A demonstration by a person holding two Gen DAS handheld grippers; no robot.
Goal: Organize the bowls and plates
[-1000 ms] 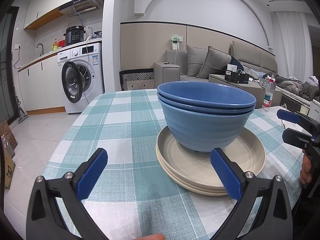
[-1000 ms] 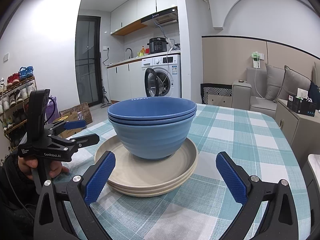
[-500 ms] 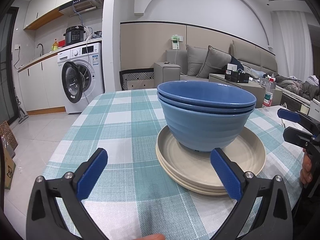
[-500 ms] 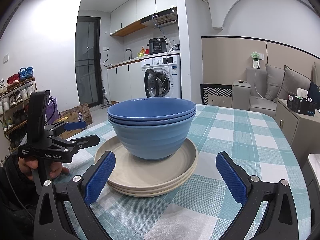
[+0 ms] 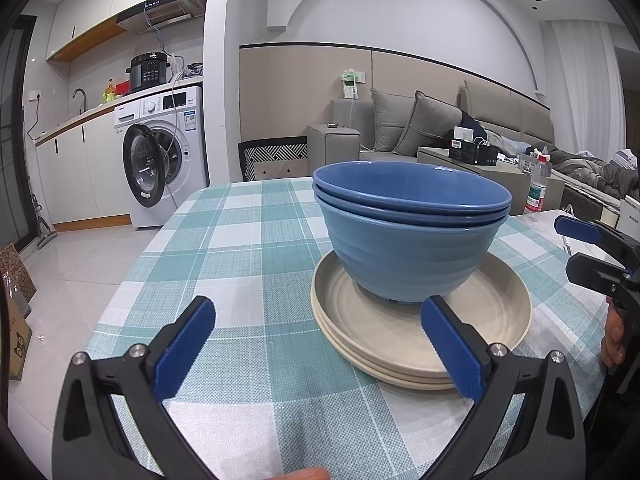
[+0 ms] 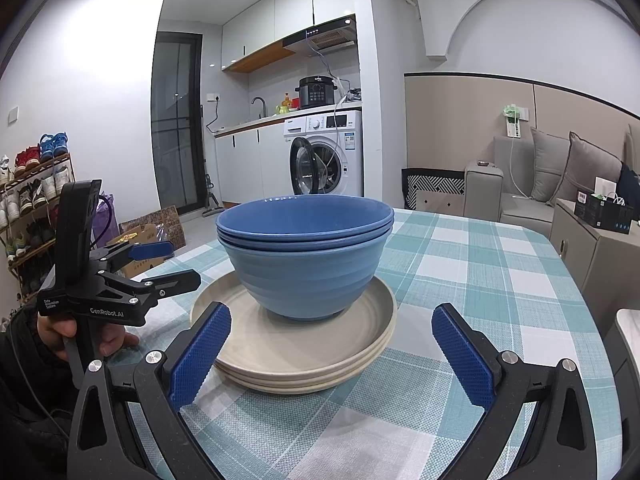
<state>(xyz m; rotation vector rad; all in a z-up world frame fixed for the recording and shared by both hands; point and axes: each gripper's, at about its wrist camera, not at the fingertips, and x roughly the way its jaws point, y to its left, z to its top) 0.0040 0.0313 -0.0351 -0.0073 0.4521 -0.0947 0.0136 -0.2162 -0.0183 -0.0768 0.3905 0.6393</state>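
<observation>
A nested stack of blue bowls [image 5: 408, 236] [image 6: 306, 252] stands on a stack of cream plates [image 5: 496, 312] [image 6: 260, 340], all on the checked tablecloth. My left gripper [image 5: 320, 336] is open, low over the cloth just short of the plates' near-left rim, holding nothing. My right gripper [image 6: 332, 344] is open too, its fingers straddling the plates' near edge from the other side without touching. Each gripper shows in the other's view: the right gripper [image 5: 576, 248] at the right edge, the left gripper [image 6: 176, 264] at the left, held by a hand.
The table [image 5: 240, 240] carries a teal and white checked cloth and ends close in front of both grippers. A washing machine [image 5: 164, 152] with its door open, a sofa [image 5: 440, 128] and a water bottle [image 5: 536, 188] lie beyond the table.
</observation>
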